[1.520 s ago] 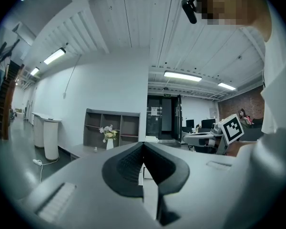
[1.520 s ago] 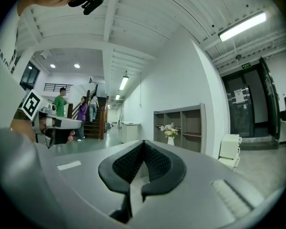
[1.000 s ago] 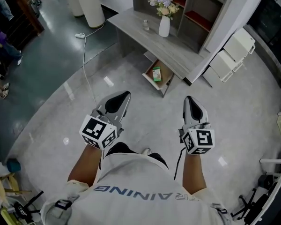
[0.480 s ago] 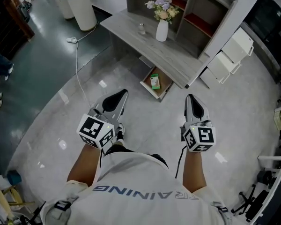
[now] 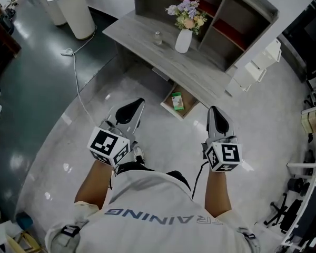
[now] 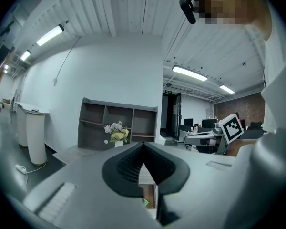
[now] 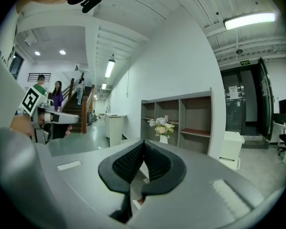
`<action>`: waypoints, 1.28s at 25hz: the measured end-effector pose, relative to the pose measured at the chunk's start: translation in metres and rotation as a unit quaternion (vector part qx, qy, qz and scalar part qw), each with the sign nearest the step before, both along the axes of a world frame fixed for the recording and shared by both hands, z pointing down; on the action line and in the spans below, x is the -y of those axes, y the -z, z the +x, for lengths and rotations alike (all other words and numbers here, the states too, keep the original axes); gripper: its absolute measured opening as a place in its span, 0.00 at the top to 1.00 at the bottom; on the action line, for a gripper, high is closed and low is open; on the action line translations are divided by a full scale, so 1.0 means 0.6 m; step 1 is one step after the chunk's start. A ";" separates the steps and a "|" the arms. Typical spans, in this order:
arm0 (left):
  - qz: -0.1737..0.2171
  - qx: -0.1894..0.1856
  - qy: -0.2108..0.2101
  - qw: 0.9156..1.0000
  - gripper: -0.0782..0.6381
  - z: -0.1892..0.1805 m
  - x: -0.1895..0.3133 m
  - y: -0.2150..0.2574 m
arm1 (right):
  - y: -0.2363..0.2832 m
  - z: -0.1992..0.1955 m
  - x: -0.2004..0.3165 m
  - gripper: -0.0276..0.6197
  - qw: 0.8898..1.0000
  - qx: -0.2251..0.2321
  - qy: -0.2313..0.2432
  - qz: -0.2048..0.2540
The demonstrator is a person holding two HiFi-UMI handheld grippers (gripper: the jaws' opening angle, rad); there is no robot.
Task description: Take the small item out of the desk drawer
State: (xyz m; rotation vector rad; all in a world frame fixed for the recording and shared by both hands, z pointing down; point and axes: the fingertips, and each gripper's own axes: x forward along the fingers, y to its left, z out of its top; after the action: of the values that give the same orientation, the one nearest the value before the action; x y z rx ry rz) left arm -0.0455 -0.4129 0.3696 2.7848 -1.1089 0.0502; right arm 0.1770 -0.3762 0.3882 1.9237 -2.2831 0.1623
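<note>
A grey desk (image 5: 163,51) stands ahead, and its low drawer (image 5: 191,100) is pulled open toward me. Inside the drawer lies a small green box (image 5: 176,100). My left gripper (image 5: 132,108) is held in the air over the floor, short of the drawer and to its left, shut with nothing in it. On the other side my right gripper (image 5: 215,114) is also shut and empty, just right of the drawer. Both gripper views look along closed jaws at the desk; the left gripper view (image 6: 143,146) catches a sliver of the drawer (image 6: 148,194) below the jaws.
On the desk stand a white vase of flowers (image 5: 185,36) and a small jar (image 5: 157,36), backed by a shelf unit (image 5: 216,15). A white cabinet (image 5: 253,67) stands to the right, white bins (image 5: 68,9) and a floor cable (image 5: 79,73) to the left. Equipment crowds the right edge.
I have walked closer to the desk, and the view has swung so the drawer now sits between the two grippers. Both grippers stay shut and level.
</note>
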 end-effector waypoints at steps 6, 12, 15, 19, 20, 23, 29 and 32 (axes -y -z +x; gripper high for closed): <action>-0.016 -0.005 -0.030 0.999 0.89 -0.031 0.080 -0.031 | 0.000 -0.054 0.059 0.93 1.000 -0.005 -0.016 -0.003; -0.018 -0.008 -0.046 0.999 0.89 -0.004 0.102 -0.042 | -0.007 -0.040 0.072 0.93 1.000 -0.012 -0.023 -0.005; -0.006 -0.007 -0.043 0.999 0.89 0.018 0.096 -0.029 | -0.003 -0.018 0.068 0.93 1.000 -0.010 -0.020 0.003; 0.000 -0.008 -0.032 0.999 0.89 0.047 0.076 -0.008 | 0.014 0.014 0.058 0.93 1.000 -0.006 -0.012 0.018; 0.003 -0.006 -0.031 0.999 0.89 0.056 0.071 -0.003 | 0.019 0.024 0.056 0.92 1.000 -0.004 -0.010 0.022; 0.014 0.004 -0.029 0.999 0.89 0.078 0.059 0.008 | 0.027 0.047 0.050 0.88 1.000 0.001 -0.011 0.027; 0.014 0.010 -0.023 1.000 0.89 0.088 0.044 0.004 | 0.019 0.054 0.044 0.66 1.000 -0.004 -0.002 0.018; 0.013 0.008 -0.024 1.000 0.89 0.095 0.040 0.004 | 0.008 0.051 0.045 0.39 1.000 -0.016 0.004 -0.001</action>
State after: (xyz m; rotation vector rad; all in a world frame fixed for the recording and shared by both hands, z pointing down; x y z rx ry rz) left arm 0.0114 -0.4371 0.3673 2.8391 -1.0527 0.0639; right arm 0.2073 -0.4029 0.3836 1.9009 -2.2697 0.1319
